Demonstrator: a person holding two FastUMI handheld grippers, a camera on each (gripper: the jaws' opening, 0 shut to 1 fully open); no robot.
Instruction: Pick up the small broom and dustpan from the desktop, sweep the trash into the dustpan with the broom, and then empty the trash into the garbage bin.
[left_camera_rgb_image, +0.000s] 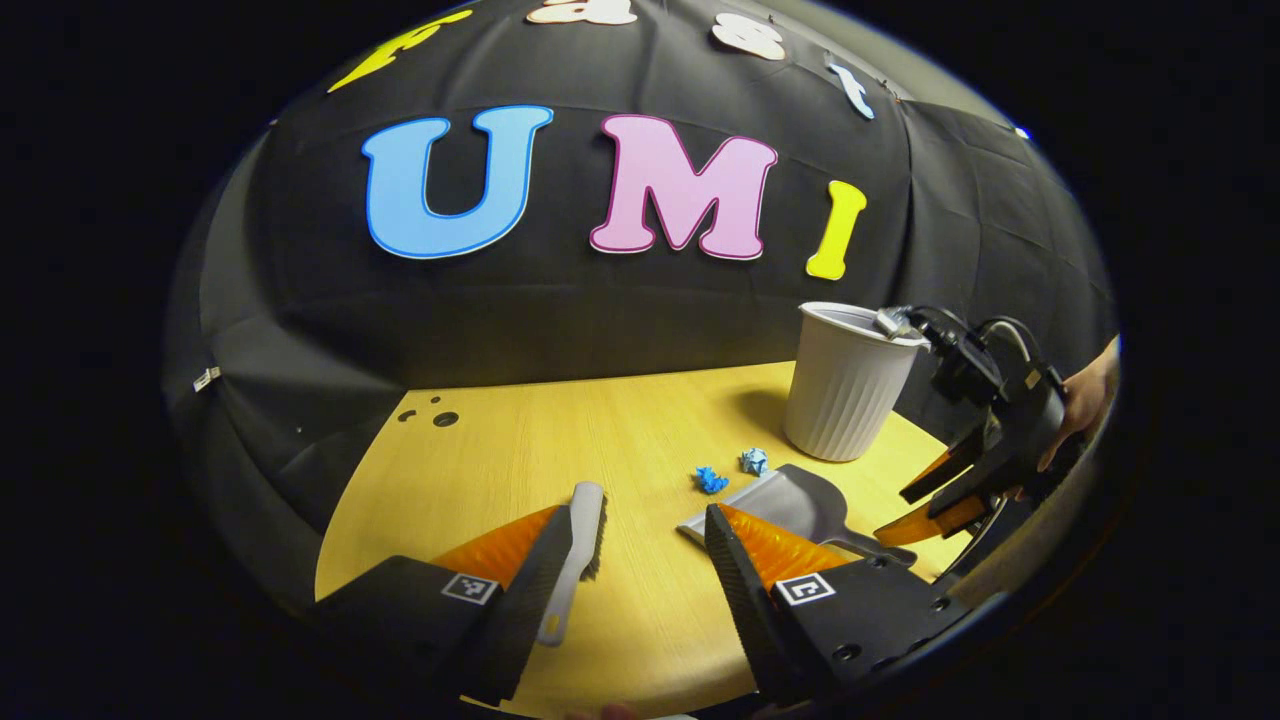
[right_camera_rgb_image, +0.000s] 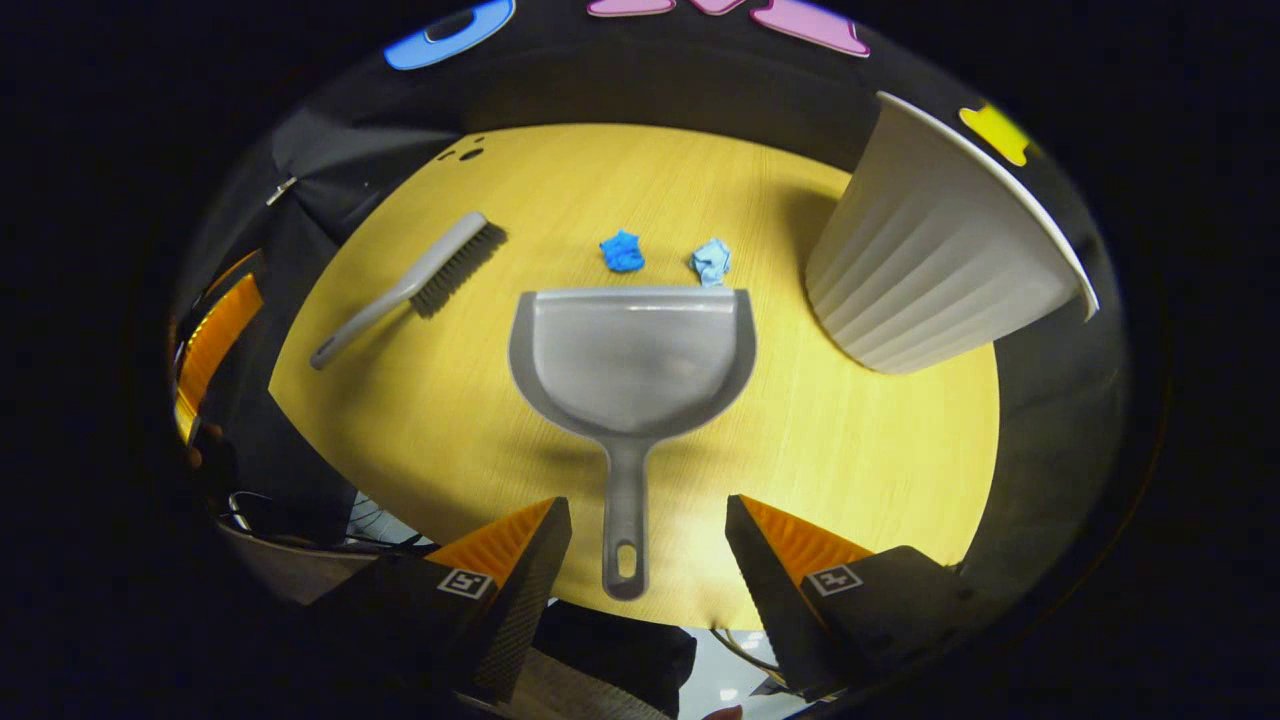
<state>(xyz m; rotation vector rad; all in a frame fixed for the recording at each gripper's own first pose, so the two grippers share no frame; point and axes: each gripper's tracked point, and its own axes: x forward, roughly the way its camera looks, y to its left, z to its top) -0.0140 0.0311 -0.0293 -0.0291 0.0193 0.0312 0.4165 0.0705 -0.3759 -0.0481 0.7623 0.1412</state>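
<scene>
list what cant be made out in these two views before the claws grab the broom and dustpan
- Inside of the garbage bin: both views look at its ribbed side, so its contents are hidden.
- Broom handle end: in the left gripper view, tucked against the left claw, contact unclear.
- Dustpan: in the left gripper view, partly covered by that claw's finger.
- Two paper scraps: too small to tell their material.

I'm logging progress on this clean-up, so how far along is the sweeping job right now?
Nothing looks done yet. The broom and dustpan lie on the table, and two paper scraps sit unswept beside the bin. In hand: the left gripper is open near the broom handle, the right gripper open around the dustpan handle. Left: grasping, sweeping, emptying.
</scene>
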